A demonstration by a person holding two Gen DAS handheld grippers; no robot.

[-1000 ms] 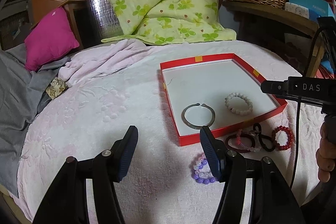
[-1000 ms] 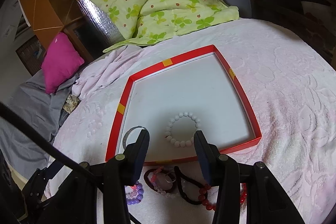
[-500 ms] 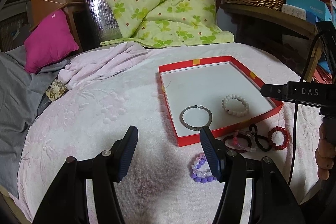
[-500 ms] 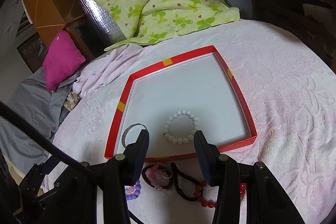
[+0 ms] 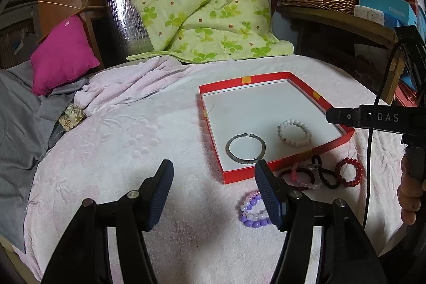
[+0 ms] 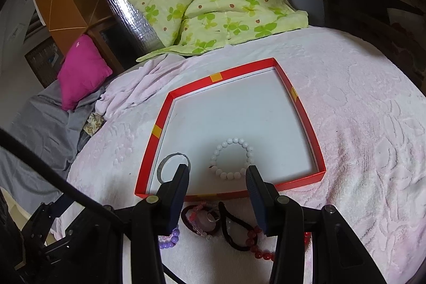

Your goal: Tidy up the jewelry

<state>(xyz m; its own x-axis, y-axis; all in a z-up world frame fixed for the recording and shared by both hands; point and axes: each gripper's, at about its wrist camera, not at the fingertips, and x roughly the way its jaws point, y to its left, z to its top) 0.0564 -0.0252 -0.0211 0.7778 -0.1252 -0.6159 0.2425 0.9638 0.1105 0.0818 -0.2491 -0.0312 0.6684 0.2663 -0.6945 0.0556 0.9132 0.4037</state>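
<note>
jaws wide on both sides, holding nothing. left gripper (image 5: 213, 186) hovering above the pink bedspread (image 5: 127, 151), purple bead bracelet (image 5: 253, 212) just beside its right finger. right gripper (image 6: 217, 189) poised over the near rim of the red tray (image 6: 306, 119), looking down on the loose pile.

inside the tray already: silver bangle (image 5: 245, 149) and white bead bracelet (image 5: 294, 131), side by side near the front wall, apart from each other. outside, on the bed just in front of that wall: dark red hair tie with pink beaded strand (image 6: 198, 217), black looped hair tie (image 6: 234, 230), red bead bracelet (image 6: 259, 244), partly hidden behind the right finger.

probably next: picking one loose piece and carrying it over the wall. best done one piece at a time. hair ties and pink strand touching or overlapping, so worth taking an outlying one first, red beads or purple beads, to avoid dragging neighbours. approach from straight above, one finger inside the ring and one outside, pinching the band rather than pressing beads into soft plush. lift clear of the rim, then set down in a bare part of the white floor, well apart from bangle and white beads.
</note>
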